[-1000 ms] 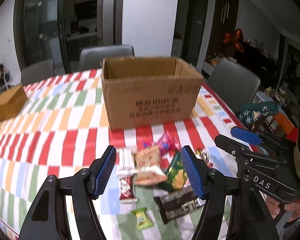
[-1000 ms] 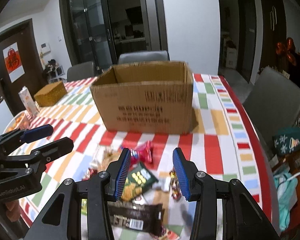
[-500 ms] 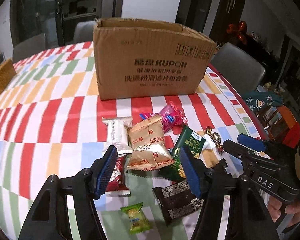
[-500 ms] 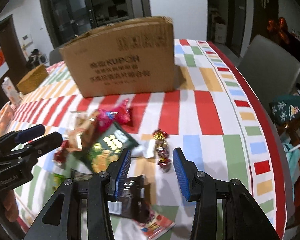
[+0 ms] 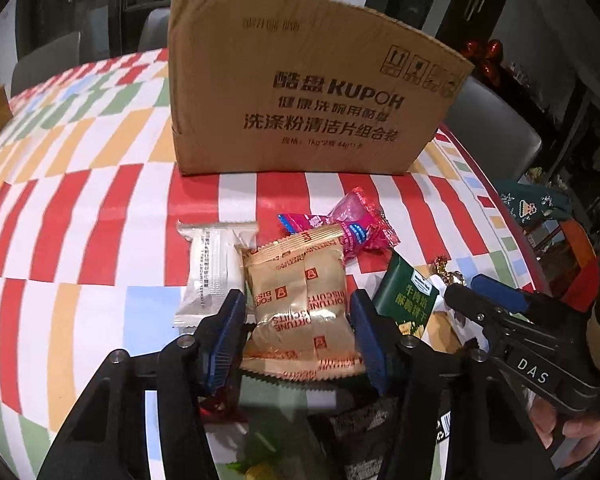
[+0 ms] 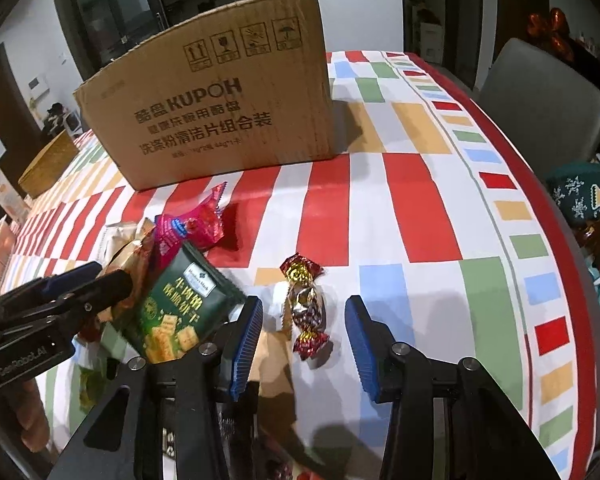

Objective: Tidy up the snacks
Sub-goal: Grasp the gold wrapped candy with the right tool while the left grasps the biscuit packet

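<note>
**A:** so where's the snack pile at?

**B:** on the checked tablecloth (image 5: 100, 216), right in front of the cardboard box (image 5: 300, 92). The gold biscuit pack (image 5: 300, 304) sits between the left gripper's (image 5: 298, 336) blue pads; its jaws have just been closing in, and I can't tell if they're pinching it yet.

**A:** and the right one?

**B:** the right gripper (image 6: 304, 340) is half-wide around a foil candy (image 6: 308, 308), not touching it. The green cracker bag (image 6: 176, 308) is just beside it, the pink wrapper (image 6: 196, 224) nearer the box.
</note>
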Action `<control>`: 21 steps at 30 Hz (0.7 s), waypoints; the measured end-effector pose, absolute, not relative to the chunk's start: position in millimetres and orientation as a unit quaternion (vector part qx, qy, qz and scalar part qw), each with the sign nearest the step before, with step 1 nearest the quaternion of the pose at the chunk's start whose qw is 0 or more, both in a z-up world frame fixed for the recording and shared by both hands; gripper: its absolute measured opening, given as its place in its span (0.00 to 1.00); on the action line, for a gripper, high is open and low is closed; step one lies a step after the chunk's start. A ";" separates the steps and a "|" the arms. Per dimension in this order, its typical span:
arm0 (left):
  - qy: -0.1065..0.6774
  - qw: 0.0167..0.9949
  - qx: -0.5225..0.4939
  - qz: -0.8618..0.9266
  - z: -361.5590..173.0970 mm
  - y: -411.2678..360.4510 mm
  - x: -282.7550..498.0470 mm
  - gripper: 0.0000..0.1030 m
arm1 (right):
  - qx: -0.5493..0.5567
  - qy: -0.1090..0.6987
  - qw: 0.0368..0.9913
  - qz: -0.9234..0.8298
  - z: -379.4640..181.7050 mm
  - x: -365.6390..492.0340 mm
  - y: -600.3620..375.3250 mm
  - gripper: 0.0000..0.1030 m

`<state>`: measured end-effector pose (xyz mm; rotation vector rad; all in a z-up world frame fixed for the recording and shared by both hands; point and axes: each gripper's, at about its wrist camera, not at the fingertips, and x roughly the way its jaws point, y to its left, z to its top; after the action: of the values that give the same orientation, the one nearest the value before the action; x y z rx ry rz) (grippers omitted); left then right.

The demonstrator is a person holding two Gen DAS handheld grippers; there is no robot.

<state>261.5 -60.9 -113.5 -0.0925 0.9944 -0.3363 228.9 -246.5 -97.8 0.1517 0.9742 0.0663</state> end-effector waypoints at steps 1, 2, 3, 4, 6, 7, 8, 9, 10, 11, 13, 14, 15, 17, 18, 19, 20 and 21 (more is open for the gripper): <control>0.477 0.863 -0.046 -0.161 -115.0 -61.1 263.4 0.50 | 0.073 0.469 0.880 0.031 -99.3 231.1 -246.8 0.39; 0.478 0.862 -0.048 -0.162 -115.8 -61.2 264.5 0.49 | 0.074 0.470 0.879 0.031 -100.4 232.6 -247.0 0.36; 0.479 0.861 -0.048 -0.163 -116.8 -62.2 265.8 0.48 | 0.073 0.472 0.878 0.033 -101.8 234.3 -247.0 0.35; 0.480 0.860 -0.048 -0.164 -117.6 -62.9 266.8 0.48 | 0.073 0.473 0.877 0.034 -102.9 235.3 -247.1 0.34; 0.480 0.860 -0.046 -0.165 -118.2 -64.4 268.4 0.46 | 0.075 0.474 0.877 0.035 -105.1 236.5 -247.7 0.32; 0.481 0.860 -0.047 -0.165 -118.7 -64.8 268.9 0.45 | 0.076 0.474 0.876 0.038 -105.4 236.7 -247.6 0.30; 0.481 0.860 -0.049 -0.167 -118.8 -65.2 269.3 0.44 | 0.075 0.474 0.877 0.039 -105.6 237.0 -247.0 0.28; 0.481 0.859 -0.051 -0.167 -118.6 -65.3 269.3 0.43 | 0.072 0.473 0.877 0.041 -105.4 237.5 -246.2 0.27; 0.481 0.859 -0.053 -0.166 -118.4 -65.2 268.9 0.42 | 0.070 0.473 0.877 0.044 -105.2 237.7 -245.2 0.24; 0.481 0.859 -0.054 -0.167 -117.8 -65.2 268.5 0.41 | 0.070 0.474 0.877 0.047 -105.1 237.9 -244.2 0.22; 0.480 0.860 -0.055 -0.166 -116.1 -64.3 266.0 0.41 | 0.069 0.473 0.877 0.049 -104.2 237.0 -242.3 0.19; 0.477 0.861 -0.055 -0.165 -114.3 -64.0 264.2 0.40 | 0.070 0.472 0.878 0.052 -103.4 236.3 -241.6 0.18; 0.476 0.862 -0.054 -0.164 -112.7 -63.6 262.8 0.40 | 0.070 0.471 0.878 0.053 -102.6 235.6 -241.3 0.18; 0.468 0.867 -0.050 -0.162 -106.5 -62.5 258.2 0.40 | 0.063 0.466 0.881 0.051 -99.5 233.2 -239.4 0.18; 0.465 0.869 -0.046 -0.161 -104.0 -62.4 256.3 0.40 | 0.062 0.463 0.883 0.051 -97.3 231.7 -239.1 0.18; 0.461 0.872 -0.041 -0.159 -100.9 -62.5 253.9 0.40 | 0.062 0.460 0.884 0.051 -94.8 230.0 -239.1 0.18; 0.456 0.875 -0.037 -0.158 -96.5 -62.5 250.2 0.40 | 0.063 0.458 0.885 0.052 -92.4 228.5 -239.2 0.18; 0.452 0.877 -0.035 -0.158 -93.5 -62.8 248.1 0.40 | 0.063 0.455 0.887 0.052 -89.7 226.8 -239.5 0.18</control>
<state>248.1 -62.8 -93.5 -0.0723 0.9428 -0.3290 226.8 -239.5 -89.7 0.1315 0.9460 0.1074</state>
